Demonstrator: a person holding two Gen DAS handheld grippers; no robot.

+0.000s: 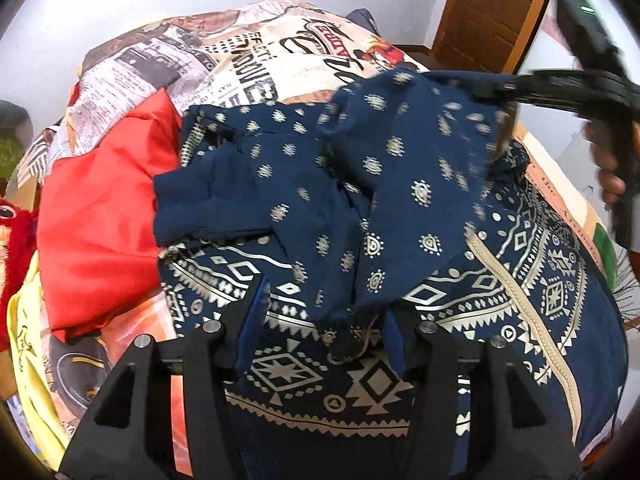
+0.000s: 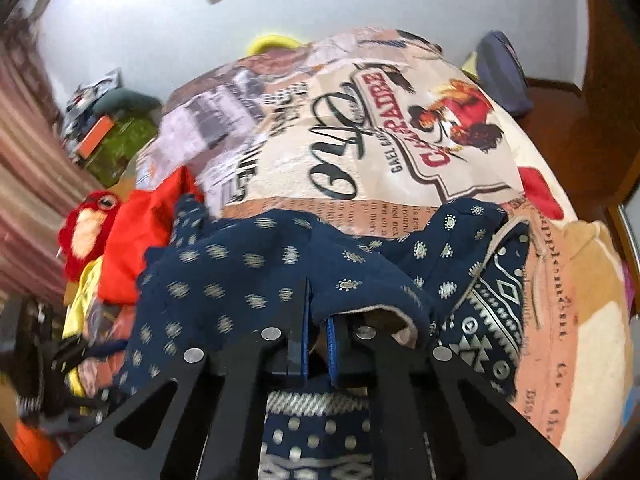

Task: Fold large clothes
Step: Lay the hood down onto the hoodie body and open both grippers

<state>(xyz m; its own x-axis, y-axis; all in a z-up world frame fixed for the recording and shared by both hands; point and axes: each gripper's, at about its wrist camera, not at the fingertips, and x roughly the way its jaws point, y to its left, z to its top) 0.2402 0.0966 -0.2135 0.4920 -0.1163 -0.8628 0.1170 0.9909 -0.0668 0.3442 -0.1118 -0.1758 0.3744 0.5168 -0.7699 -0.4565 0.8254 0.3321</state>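
A large navy garment [image 1: 320,200] with silver printed motifs lies bunched on a bed. My left gripper [image 1: 326,316] is open just above it, with a fold of the cloth hanging between its blue-padded fingers [image 1: 252,320]. My right gripper [image 2: 318,320] is shut on an edge of the same navy garment [image 2: 248,280] and holds it lifted. In the left wrist view the right gripper [image 1: 496,94] shows at upper right, pulling the cloth up and blurred by motion.
A printed newspaper-style bedspread [image 2: 360,128] covers the bed. A red cloth [image 1: 104,208] and a yellow cloth [image 1: 28,344] lie at the left, with a red plush toy [image 2: 88,232]. A wooden door [image 1: 492,8] stands behind. Clutter [image 2: 100,120] sits by the wall.
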